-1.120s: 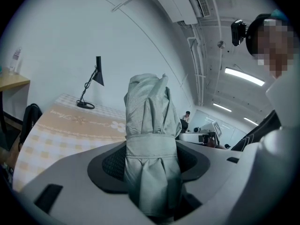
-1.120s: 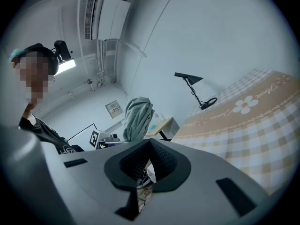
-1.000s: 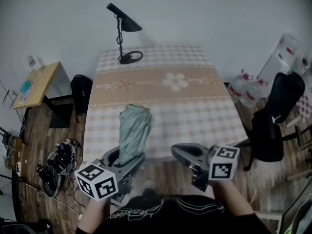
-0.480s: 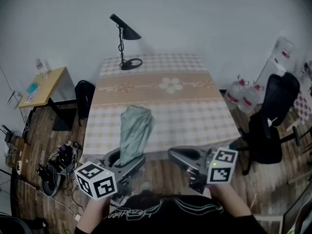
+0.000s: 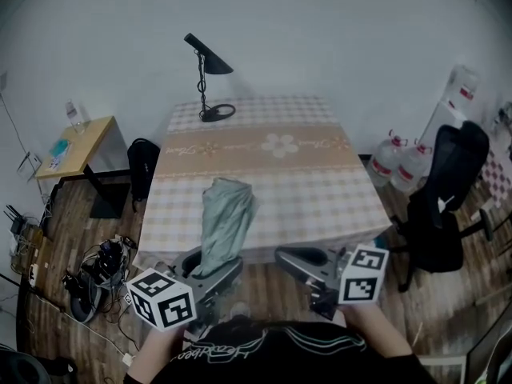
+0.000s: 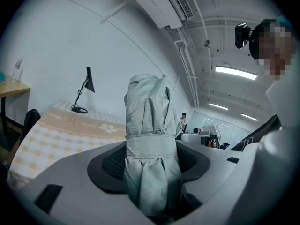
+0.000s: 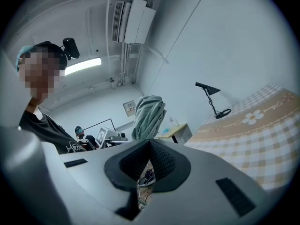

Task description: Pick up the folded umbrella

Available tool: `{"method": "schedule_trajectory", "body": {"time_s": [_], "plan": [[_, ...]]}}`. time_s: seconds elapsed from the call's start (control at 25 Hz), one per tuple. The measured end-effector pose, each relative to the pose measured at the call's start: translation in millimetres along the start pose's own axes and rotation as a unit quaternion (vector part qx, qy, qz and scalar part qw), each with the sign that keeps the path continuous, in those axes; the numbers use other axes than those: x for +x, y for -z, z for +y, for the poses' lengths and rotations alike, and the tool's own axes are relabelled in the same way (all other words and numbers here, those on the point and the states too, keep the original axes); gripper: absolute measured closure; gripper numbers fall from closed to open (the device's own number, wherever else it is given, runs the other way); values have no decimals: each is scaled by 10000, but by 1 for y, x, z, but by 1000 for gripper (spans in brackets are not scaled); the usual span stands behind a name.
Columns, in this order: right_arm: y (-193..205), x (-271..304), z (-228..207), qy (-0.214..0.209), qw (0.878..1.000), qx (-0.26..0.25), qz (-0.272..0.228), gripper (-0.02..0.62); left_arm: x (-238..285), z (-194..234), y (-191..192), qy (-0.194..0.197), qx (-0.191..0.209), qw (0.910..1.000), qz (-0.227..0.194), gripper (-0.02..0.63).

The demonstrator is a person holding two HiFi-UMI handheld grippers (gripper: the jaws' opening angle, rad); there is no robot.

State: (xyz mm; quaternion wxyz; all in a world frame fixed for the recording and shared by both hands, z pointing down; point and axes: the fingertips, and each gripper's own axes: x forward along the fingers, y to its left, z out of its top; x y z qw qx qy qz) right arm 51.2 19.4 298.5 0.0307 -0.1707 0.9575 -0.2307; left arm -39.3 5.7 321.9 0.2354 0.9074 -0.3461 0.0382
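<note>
left gripper [image 5: 211, 264]: your jaws stand fairly wide and are clamped on the folded umbrella [image 5: 225, 222], both pads pressed against its fabric at the lower end
grip spot: in the left gripper view the pads [image 6: 112, 163] sit level with the strap that wraps the bundle, one on each side
right gripper [image 5: 285, 256]: your jaws are closed, tips meeting, nothing between them; it touches nothing
umbrella place: off the desk [image 5: 320, 184], in the air in front of its near edge, carried only by your left gripper; well apart from your right gripper, to its left
umbrella axis: long axis runs straight out along the left jaws, away from your body toward the desk
umbrella pointing: free end faces the far side of the desk and leans slightly right in the head view; the gripped end faces you
umbrella look: pale grey-green, canopy bunched and strapped; which end carries the handle I can't tell
also on desk: black lamp [image 5: 205, 77] at the far left corner
</note>
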Motion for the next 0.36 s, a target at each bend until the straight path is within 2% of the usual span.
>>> {"method": "schedule_trajectory", "body": {"time_s": [0.36], "plan": [[-1, -3, 9, -53, 10000, -26, -39, 584, -7, -13, 2, -35, 82, 10000, -19, 342]]}}
